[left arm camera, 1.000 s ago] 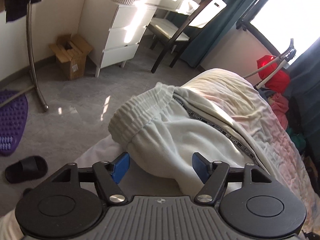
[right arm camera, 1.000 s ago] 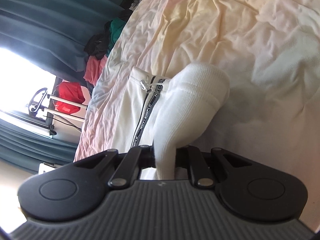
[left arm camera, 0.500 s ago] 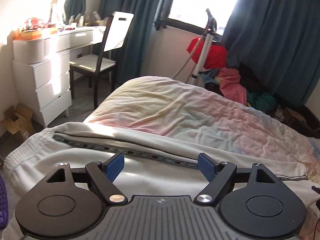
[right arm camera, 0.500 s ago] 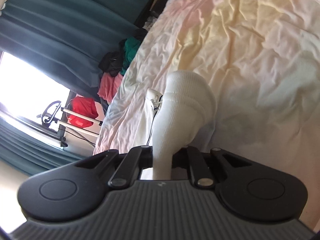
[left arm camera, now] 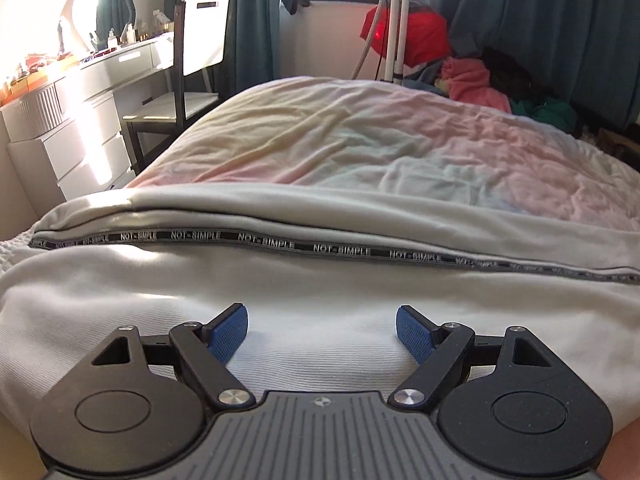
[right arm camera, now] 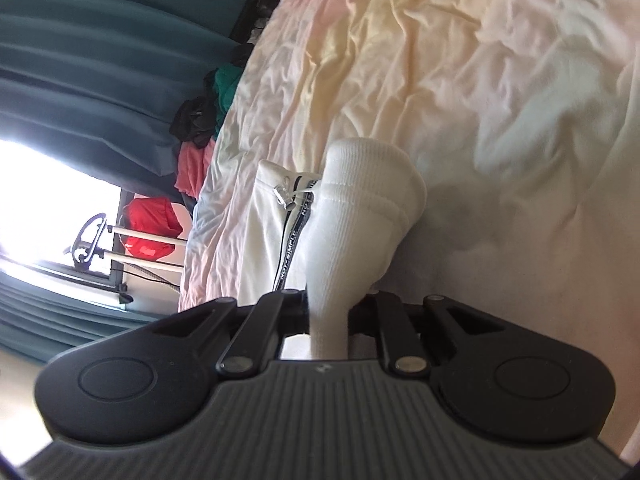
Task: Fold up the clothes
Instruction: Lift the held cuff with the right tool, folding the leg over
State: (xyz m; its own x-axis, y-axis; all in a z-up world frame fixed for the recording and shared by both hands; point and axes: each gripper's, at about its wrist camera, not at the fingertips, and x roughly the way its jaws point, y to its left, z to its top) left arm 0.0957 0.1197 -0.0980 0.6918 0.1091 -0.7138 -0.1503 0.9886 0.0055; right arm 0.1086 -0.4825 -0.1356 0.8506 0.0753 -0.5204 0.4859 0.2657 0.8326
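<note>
White sweatpants [left arm camera: 320, 292] with a black "NOT-SIMPLE" side stripe [left arm camera: 340, 250] lie across the near edge of the bed [left arm camera: 360, 148]. My left gripper [left arm camera: 322, 326] is open, its blue pads [left arm camera: 228, 332] just above the pants fabric and holding nothing. My right gripper [right arm camera: 330, 316] is shut on the ribbed cuff [right arm camera: 360, 216] of the sweatpants, which bunches out ahead of the jaws. Beyond it the pants leg [right arm camera: 268, 240] and drawstring [right arm camera: 286, 196] lie on the bed sheet [right arm camera: 480, 80].
A white dresser [left arm camera: 68, 128] and a chair [left arm camera: 192, 64] stand left of the bed. A clothes pile [left arm camera: 472, 80], a red bag [left arm camera: 412, 36] and dark curtains [left arm camera: 540, 20] are at the far side. The same pile [right arm camera: 200, 136] shows in the right wrist view.
The left gripper has swung up from the floor and waistband side to face across the bed, staying open over the pants. The right gripper keeps its hold on the cuff and shifted slightly.
</note>
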